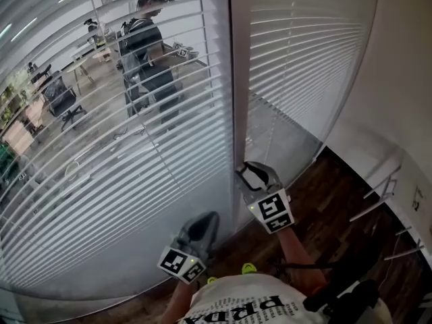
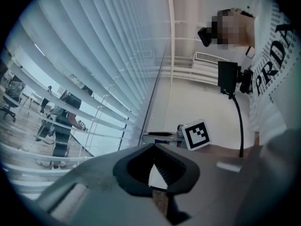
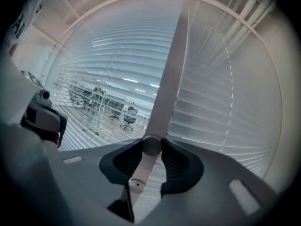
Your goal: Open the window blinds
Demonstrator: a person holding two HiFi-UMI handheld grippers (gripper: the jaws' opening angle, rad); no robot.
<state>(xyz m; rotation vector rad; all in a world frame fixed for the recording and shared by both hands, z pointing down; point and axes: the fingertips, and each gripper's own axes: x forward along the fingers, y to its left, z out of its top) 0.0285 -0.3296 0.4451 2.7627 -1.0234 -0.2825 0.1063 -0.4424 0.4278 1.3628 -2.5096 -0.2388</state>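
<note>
Right gripper view alone shows right gripper [image 3: 151, 147] fingers clamped on the white wand [image 3: 165, 91], centre frame; left gripper [image 1: 201, 228] fingers together, empty; blinds [image 1: 135, 154] fill head view's upper left, wood floor [image 1: 337, 198] lower right.

Your head camera looks steeply down on the white slatted window blinds [image 1: 155, 147], with the dark wooden floor [image 1: 337, 201] at lower right. Your left gripper camera faces along those blinds, with your white printed shirt [image 2: 275, 69] at right. Your right gripper camera sits close to the blinds, aimed up the thin white blind wand [image 3: 141, 171]. All three views share the blinds.
</note>
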